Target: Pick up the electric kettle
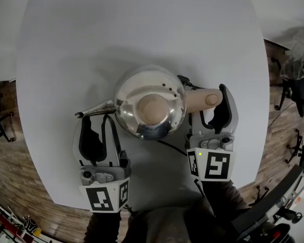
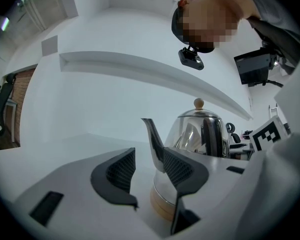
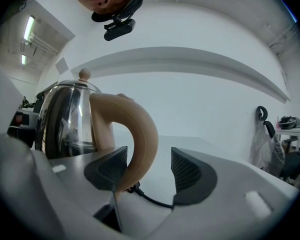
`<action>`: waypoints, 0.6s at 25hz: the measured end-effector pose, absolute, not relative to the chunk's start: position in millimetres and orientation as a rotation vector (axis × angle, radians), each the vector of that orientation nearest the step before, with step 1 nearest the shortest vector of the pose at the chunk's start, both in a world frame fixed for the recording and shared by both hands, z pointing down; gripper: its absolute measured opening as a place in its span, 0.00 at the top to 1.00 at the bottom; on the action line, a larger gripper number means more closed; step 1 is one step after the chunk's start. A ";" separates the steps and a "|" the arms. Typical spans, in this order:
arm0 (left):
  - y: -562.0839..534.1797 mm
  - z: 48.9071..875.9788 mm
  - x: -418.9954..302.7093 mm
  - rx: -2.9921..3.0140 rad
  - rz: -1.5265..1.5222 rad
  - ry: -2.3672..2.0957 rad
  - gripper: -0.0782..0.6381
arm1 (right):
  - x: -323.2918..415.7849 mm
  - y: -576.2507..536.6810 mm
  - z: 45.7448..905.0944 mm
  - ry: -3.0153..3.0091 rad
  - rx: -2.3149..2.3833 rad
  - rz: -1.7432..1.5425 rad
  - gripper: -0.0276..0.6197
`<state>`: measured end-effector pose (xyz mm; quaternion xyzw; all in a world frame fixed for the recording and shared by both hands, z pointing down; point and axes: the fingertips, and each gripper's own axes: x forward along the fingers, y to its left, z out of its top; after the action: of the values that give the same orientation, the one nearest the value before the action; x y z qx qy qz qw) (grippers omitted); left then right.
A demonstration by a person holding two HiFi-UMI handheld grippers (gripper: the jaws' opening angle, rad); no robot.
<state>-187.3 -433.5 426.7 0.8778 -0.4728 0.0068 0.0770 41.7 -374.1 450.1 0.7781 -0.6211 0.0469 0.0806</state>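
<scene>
As the right gripper (image 1: 209, 105) stands with jaws apart astride the tan handle (image 1: 200, 99), the electric kettle (image 1: 150, 105) sits upright mid-table (image 1: 142, 24), its spout (image 1: 93, 110) pointing to the person's left and its long axis crosswise. A square, firm squeeze on the handle's arch seems wise before lifting. The left gripper (image 1: 98, 123), jaws likewise parted, waits beside the spout.
</scene>
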 end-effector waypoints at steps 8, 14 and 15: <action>-442.1 402.6 -178.3 2.709 -0.060 -1.366 0.67 | 45.7 -385.6 438.2 -1.870 2.319 0.083 0.58; -449.0 397.5 -174.1 2.735 -0.078 -1.348 0.67 | 45.3 -387.3 435.8 -1.881 2.306 0.066 0.58; -450.3 396.1 -172.2 2.742 -0.084 -1.341 0.67 | 45.5 -388.1 435.5 -1.883 2.305 0.065 0.58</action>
<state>-172.2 -450.3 396.1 0.8971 -0.4388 -0.0276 0.0438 45.5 -388.1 435.5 0.7717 -0.6303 0.0216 0.0822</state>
